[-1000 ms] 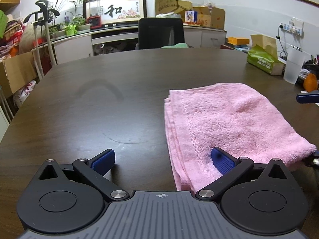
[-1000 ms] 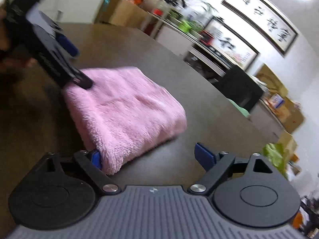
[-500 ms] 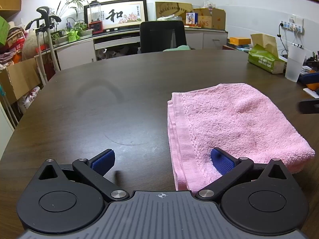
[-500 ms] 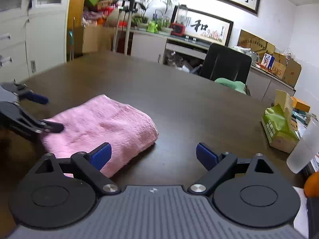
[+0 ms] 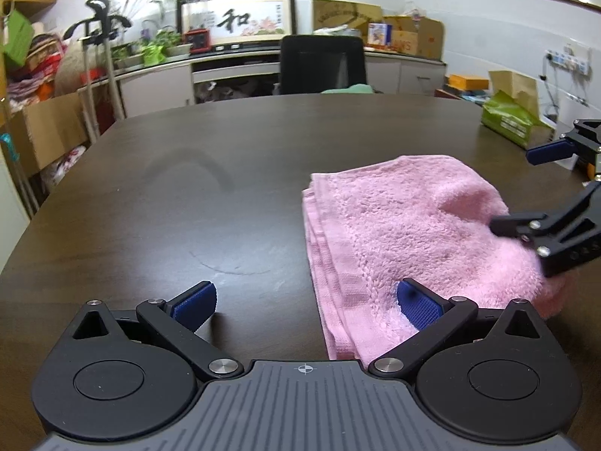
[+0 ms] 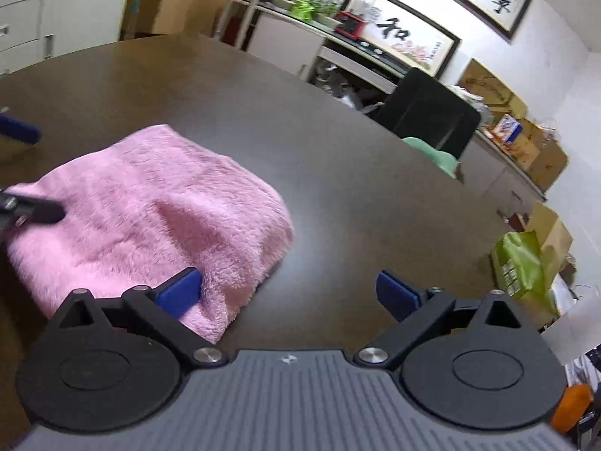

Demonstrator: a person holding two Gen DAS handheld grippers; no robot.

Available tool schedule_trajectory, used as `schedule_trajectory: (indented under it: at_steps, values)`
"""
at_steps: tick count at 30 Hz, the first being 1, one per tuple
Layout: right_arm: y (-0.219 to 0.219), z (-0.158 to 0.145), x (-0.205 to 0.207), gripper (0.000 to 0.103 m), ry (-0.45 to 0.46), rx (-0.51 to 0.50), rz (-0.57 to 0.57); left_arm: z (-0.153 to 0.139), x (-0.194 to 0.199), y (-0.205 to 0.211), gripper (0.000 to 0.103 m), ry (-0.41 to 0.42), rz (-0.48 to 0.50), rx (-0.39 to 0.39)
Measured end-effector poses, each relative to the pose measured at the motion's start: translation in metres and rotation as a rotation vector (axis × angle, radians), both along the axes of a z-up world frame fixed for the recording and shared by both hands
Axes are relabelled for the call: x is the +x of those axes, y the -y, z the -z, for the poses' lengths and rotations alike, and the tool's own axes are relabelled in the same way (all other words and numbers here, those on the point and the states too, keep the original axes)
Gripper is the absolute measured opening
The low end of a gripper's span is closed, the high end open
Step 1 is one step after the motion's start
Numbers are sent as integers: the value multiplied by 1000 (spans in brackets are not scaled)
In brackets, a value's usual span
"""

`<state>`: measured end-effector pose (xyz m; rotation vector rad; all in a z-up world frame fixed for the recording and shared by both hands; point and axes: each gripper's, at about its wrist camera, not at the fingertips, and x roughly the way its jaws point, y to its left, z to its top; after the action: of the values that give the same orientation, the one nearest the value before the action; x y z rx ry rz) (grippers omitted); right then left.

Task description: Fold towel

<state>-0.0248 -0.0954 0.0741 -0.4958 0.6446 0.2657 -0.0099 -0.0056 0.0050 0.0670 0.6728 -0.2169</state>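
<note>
A: We start at the left. The left gripper (image 5: pixel 305 302) has its fingers spread wide and grips nothing. Its left pad hangs over bare table (image 5: pixel 157 203); its right pad (image 5: pixel 417 302) lies against the near edge of the towel (image 5: pixel 405 233).

B: We confirm. The towel is pink, folded into a thick stack, flat on the dark table. Its layered hems run just ahead of the gap between the left gripper's fingers, and the bulk lies ahead and to the right of the right pad.

A: Moving right: the right gripper (image 6: pixel 287 293) is likewise spread wide, nothing clamped. Its left pad (image 6: pixel 179 293) presses into the pile at the towel's (image 6: pixel 157 210) near corner; its right pad stands over bare table (image 6: pixel 338 173), apart from the cloth.

B: Agreed. In the left wrist view we see one black finger of the right gripper (image 5: pixel 546 191) resting on the towel's right edge, the blue-padded one above and clear of it.

A: Beyond the fingers, we note a black chair (image 5: pixel 323 64) at the far side of the table and a green tissue pack (image 5: pixel 511 122) to the far right.
</note>
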Motion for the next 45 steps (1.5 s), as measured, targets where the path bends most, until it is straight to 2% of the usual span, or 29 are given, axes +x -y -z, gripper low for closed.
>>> schedule_trajectory:
  at_steps: [2,4,5,7,9,10,11,13,14,15,17,19,22,23,25,26,28,30,31,33,36,38,41,43,45]
  values:
    - [8,-10,-3,98,0,74,3,0,0,0,103,3,-2,1]
    - [30,-30,-10,98,-5,288,-6,-1,-1,-5,103,-1,-5,-16]
    - [36,-33,-12,98,-14,346,-11,-2,-1,-8,103,0,-14,-28]
    - [59,-38,-8,96,-96,614,-38,-3,-1,-12,103,6,-25,-35]
    - [72,-31,2,89,-196,800,-58,-3,-2,-13,103,18,-30,-20]
    - [74,-26,8,86,-243,864,-63,-3,-3,-11,103,25,-28,-11]
    - [76,-22,13,77,-268,895,-66,-3,-5,-10,103,31,-26,-2]
    - [75,-1,30,68,-414,1033,-96,-3,-6,-7,103,41,-22,12]
    - [72,7,36,65,-442,1010,-48,-4,-6,-5,103,43,-20,16]
    - [70,15,42,53,-470,985,1,-3,-6,-4,103,38,-18,12]
    - [67,22,52,23,-429,865,71,-3,-6,-3,103,27,-14,3]
    - [73,26,64,24,-431,894,81,-2,-4,-4,103,14,-16,-11]
    - [82,24,73,31,-467,969,87,-2,-3,-1,103,14,-19,-6]
    - [84,17,72,37,-437,969,78,-2,-3,-1,103,13,-20,-7]
    - [88,4,68,60,-375,968,59,-2,-3,-2,103,9,-25,-16]
    - [85,3,69,73,-371,933,65,-2,-2,-1,103,9,-28,-17]
    - [78,1,71,73,-363,863,76,-2,-1,2,103,9,-38,-12]
    - [71,15,85,73,-404,770,148,-3,0,5,103,9,-49,-9]
    - [72,22,91,71,-428,767,152,-2,1,6,103,8,-57,-11]
    - [75,21,90,72,-406,778,191,-2,1,5,103,6,-62,-17]
    - [78,9,70,71,-363,836,118,-2,1,2,103,0,-71,-31]
    - [76,0,60,71,-343,828,77,-3,1,2,103,4,-82,-32]
    - [72,-5,59,71,-377,837,16,-5,1,2,103,8,-88,-30]
    - [67,12,74,71,-437,786,82,-4,0,1,103,9,-85,-25]
    - [63,24,84,71,-438,723,137,-3,1,-1,103,8,-85,-29]
